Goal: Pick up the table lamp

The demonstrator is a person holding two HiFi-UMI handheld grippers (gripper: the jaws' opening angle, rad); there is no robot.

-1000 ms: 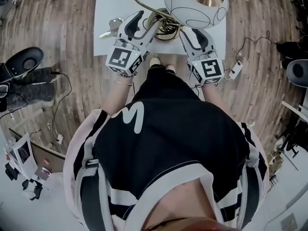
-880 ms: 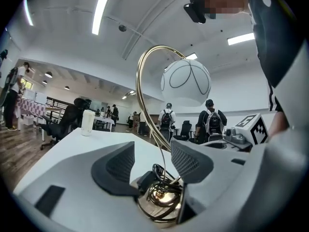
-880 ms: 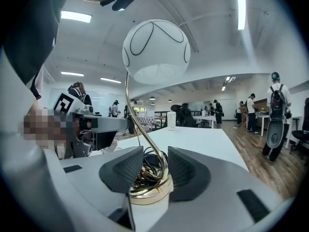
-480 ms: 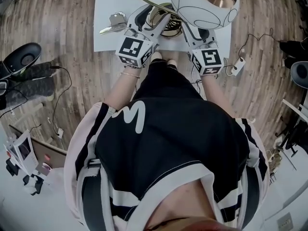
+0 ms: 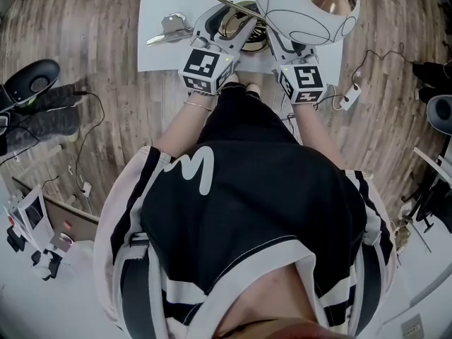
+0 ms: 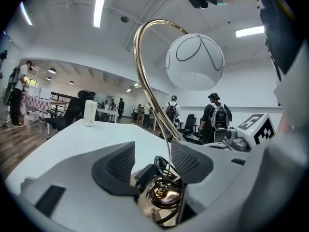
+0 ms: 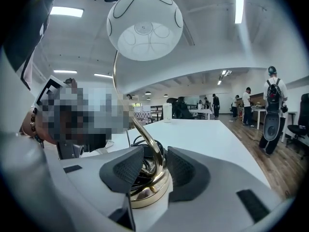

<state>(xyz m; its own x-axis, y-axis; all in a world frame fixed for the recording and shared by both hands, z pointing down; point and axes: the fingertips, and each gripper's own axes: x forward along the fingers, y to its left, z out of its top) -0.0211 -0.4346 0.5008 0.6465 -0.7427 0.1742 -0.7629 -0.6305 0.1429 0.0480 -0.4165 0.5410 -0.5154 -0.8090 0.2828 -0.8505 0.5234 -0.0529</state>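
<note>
now: left gripper (image 6: 152, 167) and right gripper (image 7: 150, 164), jaws apart, straddle the table lamp (image 6: 195, 62) base (image 7: 145, 193) from opposite sides; stem upright.

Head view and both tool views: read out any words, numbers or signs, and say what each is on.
"M": white letter-like mark on the person's black top.
Left tool and right tool cubes: square coded patterns, no letters.
Table lamp shade: thin black lines only, no print.
Printed white items at lower left: too small to read.
</note>
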